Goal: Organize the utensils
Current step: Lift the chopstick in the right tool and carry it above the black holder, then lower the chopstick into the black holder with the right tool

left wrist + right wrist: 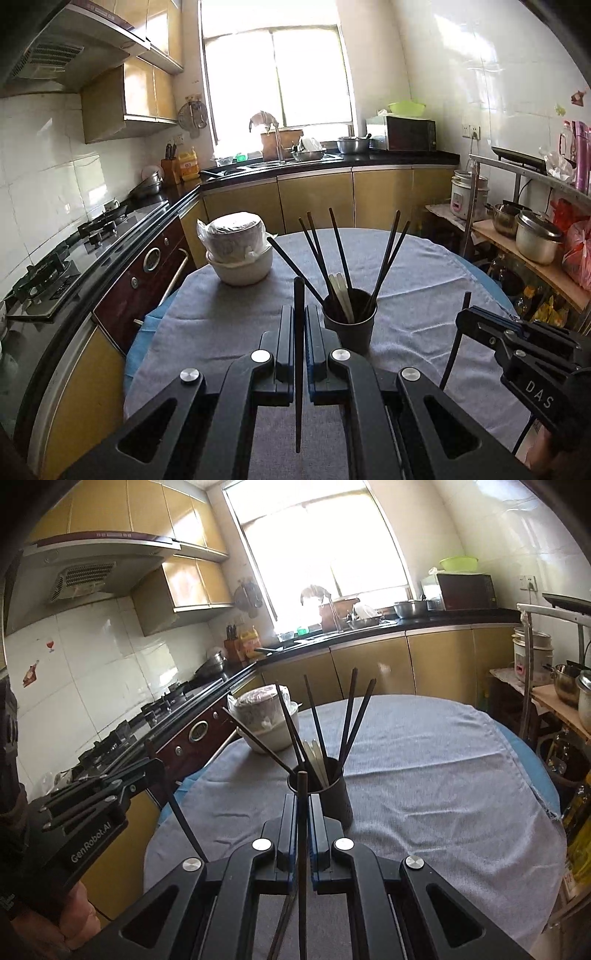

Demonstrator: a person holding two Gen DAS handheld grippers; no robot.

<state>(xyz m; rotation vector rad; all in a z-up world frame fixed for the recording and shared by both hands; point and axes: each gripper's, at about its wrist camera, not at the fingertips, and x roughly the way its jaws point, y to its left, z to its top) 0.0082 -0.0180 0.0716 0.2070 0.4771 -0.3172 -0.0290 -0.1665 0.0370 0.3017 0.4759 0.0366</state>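
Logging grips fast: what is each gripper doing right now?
Left gripper: shut on a dark chopstick.
Right gripper: shut on a brown chopstick.

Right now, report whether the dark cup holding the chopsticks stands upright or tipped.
Upright. The dark cup sits flat on the grey tablecloth, mouth upward, with chopsticks fanning out above its rim.

light: blown-out window point(275, 77) backlight | glare: wall tiles | edges: fisheye-bent, dark
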